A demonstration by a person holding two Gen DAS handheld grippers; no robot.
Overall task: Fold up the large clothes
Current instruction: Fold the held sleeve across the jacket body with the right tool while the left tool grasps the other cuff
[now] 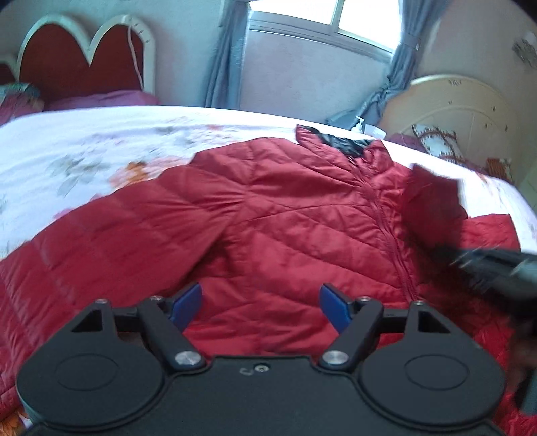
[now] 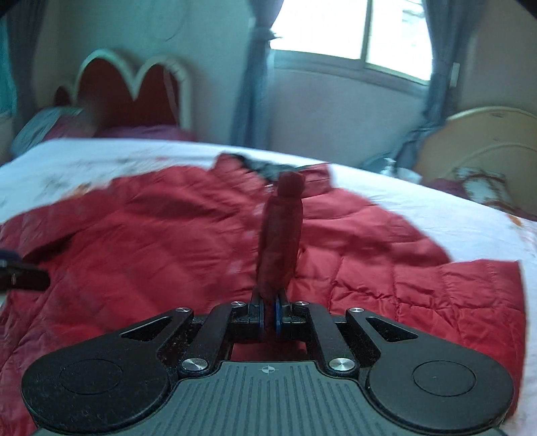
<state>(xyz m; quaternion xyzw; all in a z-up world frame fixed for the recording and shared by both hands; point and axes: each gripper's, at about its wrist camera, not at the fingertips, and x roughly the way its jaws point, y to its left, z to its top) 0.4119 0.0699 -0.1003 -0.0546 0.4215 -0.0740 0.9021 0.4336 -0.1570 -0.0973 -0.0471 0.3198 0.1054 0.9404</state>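
A red quilted jacket (image 1: pixel 285 214) lies spread front-up on the bed, with its zipper running down the middle and its dark-lined collar (image 1: pixel 345 142) at the far side. My left gripper (image 1: pixel 261 303) hangs over the jacket's lower body, open, with nothing between its blue pads (image 1: pixel 186 302). My right gripper (image 2: pixel 268 318) is shut on a fold of the jacket's red fabric (image 2: pixel 282 234), seemingly a sleeve end, which stands up between the fingers. In the left wrist view the right gripper (image 1: pixel 486 265) is a dark blur at the right, with the lifted fabric (image 1: pixel 433 191) above it.
The bed's white floral sheet (image 1: pixel 100 151) shows around the jacket. A red heart-shaped headboard (image 1: pixel 84 63) and pillows (image 1: pixel 100 100) are at the far left. A window (image 2: pixel 352 30) with blue curtains is behind the bed. A cream round panel (image 1: pixel 463 114) stands at the far right.
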